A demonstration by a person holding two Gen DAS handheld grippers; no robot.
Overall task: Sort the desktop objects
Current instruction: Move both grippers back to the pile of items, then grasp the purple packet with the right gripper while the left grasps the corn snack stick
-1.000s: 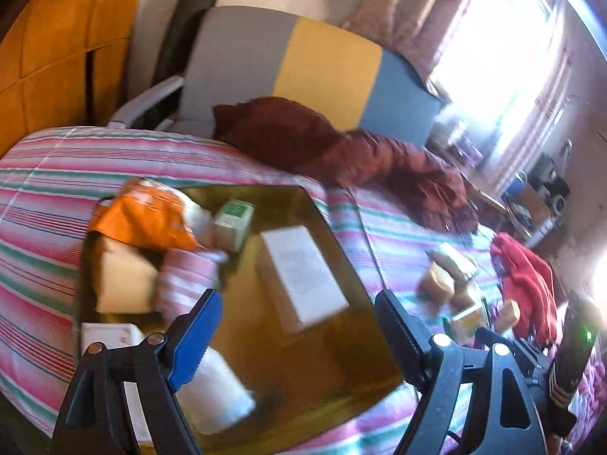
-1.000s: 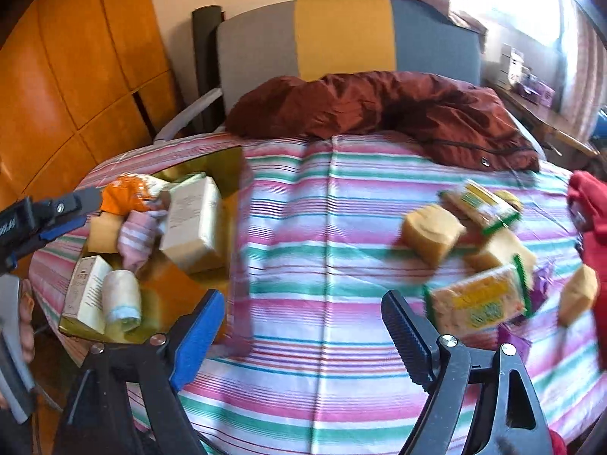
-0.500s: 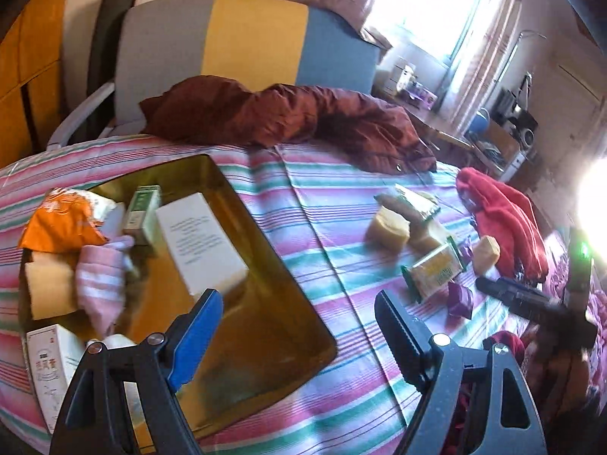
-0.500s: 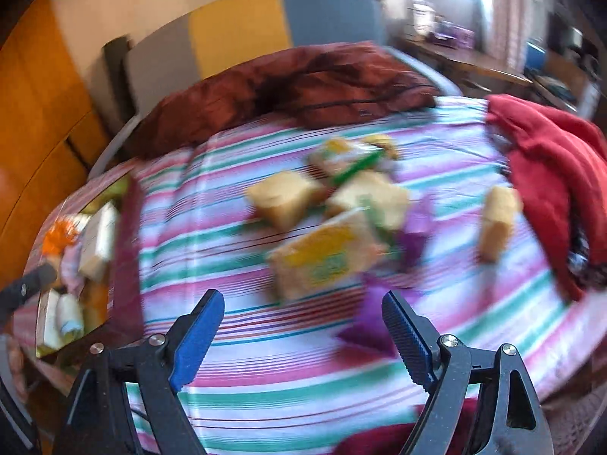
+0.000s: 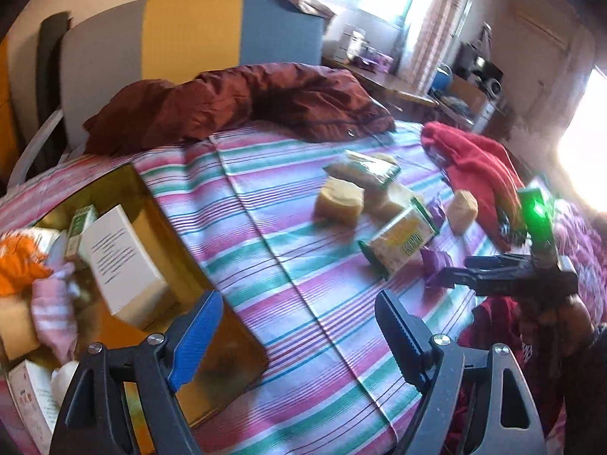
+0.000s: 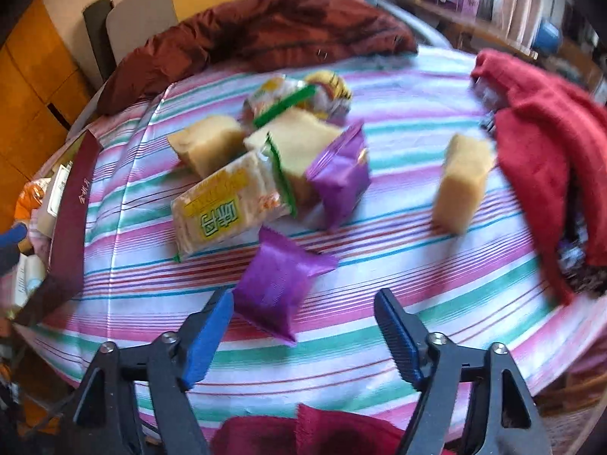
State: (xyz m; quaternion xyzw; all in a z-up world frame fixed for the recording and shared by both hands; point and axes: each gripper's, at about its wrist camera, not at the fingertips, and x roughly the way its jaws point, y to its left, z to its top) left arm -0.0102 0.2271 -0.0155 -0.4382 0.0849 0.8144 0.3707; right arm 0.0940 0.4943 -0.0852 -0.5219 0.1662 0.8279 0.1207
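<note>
A gold-lined box [image 5: 151, 204] at the table's left holds a white carton [image 5: 121, 261], a pink sock [image 5: 53, 311] and an orange packet [image 5: 15, 273]. Snacks lie in a loose group at mid table: a yellow cracker pack [image 6: 224, 208], cake blocks [image 6: 208, 144], two purple packets [image 6: 277, 284] and a lone cake block [image 6: 461, 185]. My left gripper [image 5: 296, 322] is open and empty over the box's right edge. My right gripper [image 6: 303, 326] is open and empty just in front of the near purple packet, and also shows in the left wrist view [image 5: 493, 269].
A dark red jacket [image 5: 242, 102] lies along the table's far edge before a grey, yellow and blue chair [image 5: 189, 38]. A red cloth [image 6: 546, 144] covers the right side. The striped tablecloth [image 5: 303, 295] spans the round table.
Both grippers swung right. The left view shifted from the box toward the snack group. The right gripper closed in on the purple packets. Both stayed open.
</note>
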